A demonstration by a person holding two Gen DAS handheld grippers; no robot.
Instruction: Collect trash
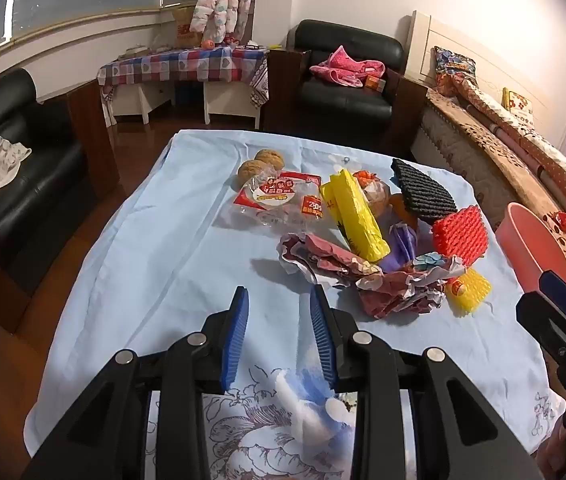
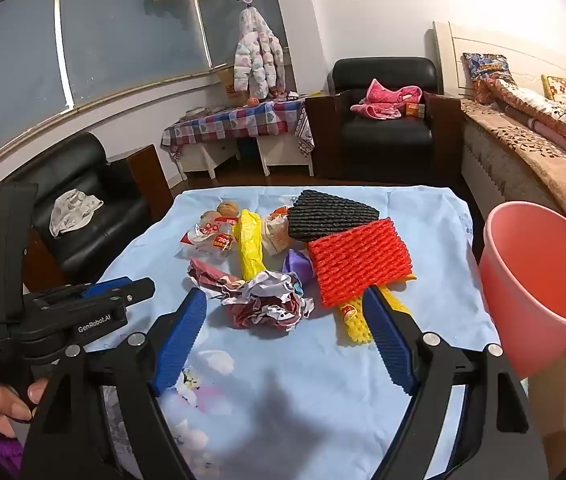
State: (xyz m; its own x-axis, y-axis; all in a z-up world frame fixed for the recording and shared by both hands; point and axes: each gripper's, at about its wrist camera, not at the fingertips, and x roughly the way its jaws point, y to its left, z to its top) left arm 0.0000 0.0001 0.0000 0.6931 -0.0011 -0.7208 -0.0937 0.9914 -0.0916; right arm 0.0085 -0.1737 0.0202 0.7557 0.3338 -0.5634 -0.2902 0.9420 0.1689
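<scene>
A heap of trash lies on the light blue tablecloth [image 1: 163,260] [image 2: 283,392]: crumpled red-and-white paper [image 1: 383,284] [image 2: 271,304], a yellow plastic bag [image 1: 357,216] [image 2: 249,244], a red foam net [image 1: 461,232] [image 2: 357,264], a black foam net [image 1: 423,188] [image 2: 329,212], a yellow foam net [image 1: 467,290] [image 2: 353,322], and a clear packet with a red label [image 1: 279,200] [image 2: 211,236]. My left gripper [image 1: 279,298] [image 2: 119,286] hovers left of the heap, open and empty. My right gripper [image 2: 283,294] stands wide open, its fingertips either side of the crumpled paper without touching it.
A pink bucket [image 1: 531,240] [image 2: 543,280] stands at the table's right edge. Two walnuts [image 1: 261,164] [image 2: 227,208] sit at the far side of the heap. Black armchairs [image 1: 11,168] [image 2: 383,120] stand left and behind. A bed [image 1: 523,152] runs along the right.
</scene>
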